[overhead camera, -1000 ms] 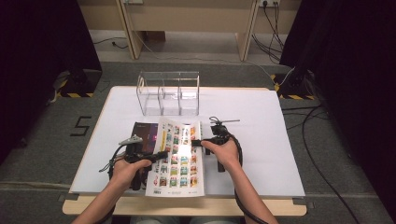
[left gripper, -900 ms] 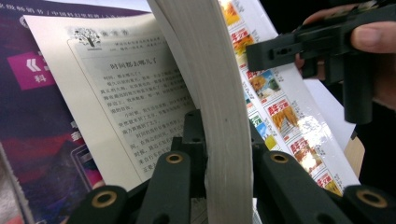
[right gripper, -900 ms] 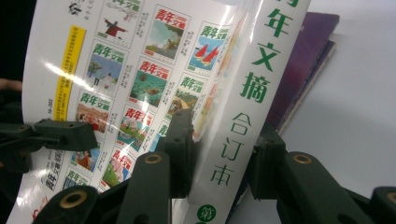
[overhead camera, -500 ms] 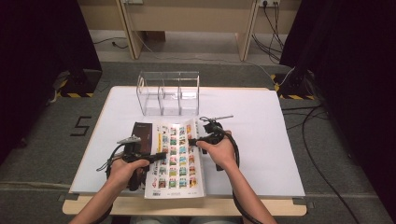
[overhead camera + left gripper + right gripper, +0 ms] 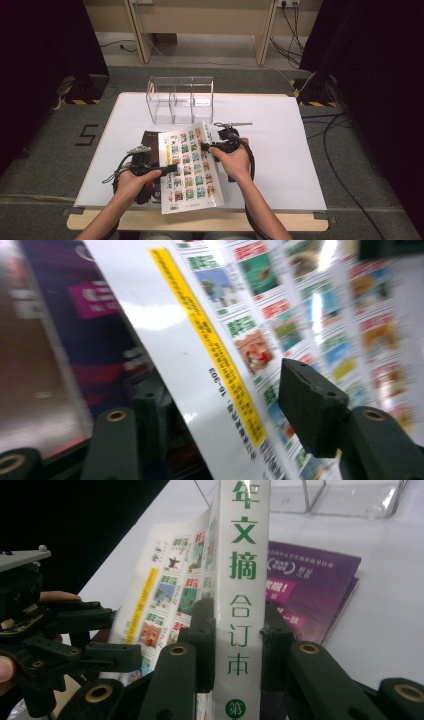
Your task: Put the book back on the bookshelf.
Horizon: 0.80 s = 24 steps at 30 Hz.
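Right gripper (image 5: 235, 645) has the thick white book (image 5: 190, 167) clamped by its spine: in the right gripper view both pads press the spine from either side, green characters running up between them, and those jaws have just been closing further onto it. Compared with a second ago, the book's right edge is now tipped up off the table (image 5: 280, 150), so the cover with the grid of small pictures slopes down toward the left and the near corner overhangs the table's near edge. My left gripper (image 5: 220, 405) has just been opening: in the left gripper view the jaws stand apart with the book's left edge, the one with the yellow strip, passing between them, neither pad pressing on it that I can see. So the left let go while the right took the load; reads to me like a handover, with the book now carried by the right alone. Purple magazine (image 5: 150, 142) lies flat under and left of the book, partly uncovered. Clear three-bay rack (image 5: 181, 100) stands empty at the far side, well apart from the book. My guess is the book goes upright into one bay; spine grip suits that, but the heavy pages may sag open on the way.
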Tool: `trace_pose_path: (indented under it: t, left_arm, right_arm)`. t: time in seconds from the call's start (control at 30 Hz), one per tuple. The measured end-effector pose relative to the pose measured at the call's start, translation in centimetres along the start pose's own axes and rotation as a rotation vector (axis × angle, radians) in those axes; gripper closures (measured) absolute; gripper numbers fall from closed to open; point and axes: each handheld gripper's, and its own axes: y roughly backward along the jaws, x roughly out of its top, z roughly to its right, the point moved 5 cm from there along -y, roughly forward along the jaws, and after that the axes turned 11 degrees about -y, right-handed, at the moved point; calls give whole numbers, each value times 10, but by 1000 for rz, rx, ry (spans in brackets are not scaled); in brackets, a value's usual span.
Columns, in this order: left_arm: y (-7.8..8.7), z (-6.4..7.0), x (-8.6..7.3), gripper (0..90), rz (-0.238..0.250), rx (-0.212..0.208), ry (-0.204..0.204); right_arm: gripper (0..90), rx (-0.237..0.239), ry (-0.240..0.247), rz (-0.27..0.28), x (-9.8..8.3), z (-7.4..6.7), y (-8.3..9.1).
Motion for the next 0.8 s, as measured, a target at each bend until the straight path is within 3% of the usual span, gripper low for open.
trace_pose_path:
  t: [0.07, 0.27, 0.47, 0.63, 0.8]
  left_arm:
    - [4, -4, -1, 376, 14, 23, -4]
    - [18, -8, -1, 356, 62, 36, -7]
    - [24, -16, -12, 356, 82, 49, 22]
    - [28, -25, -26, 356, 96, 87, 43]
    - [33, -31, -33, 356, 118, 115, 62]
  right_arm:
    - [741, -1, 16, 23, 2, -5, 3]
    - [741, -28, 58, 94, 9, -14, 14]
    - [741, -60, 100, 186, 22, -25, 34]
    - [741, -103, 134, 283, 31, -30, 47]
    - [742, -125, 147, 334, 42, -35, 55]
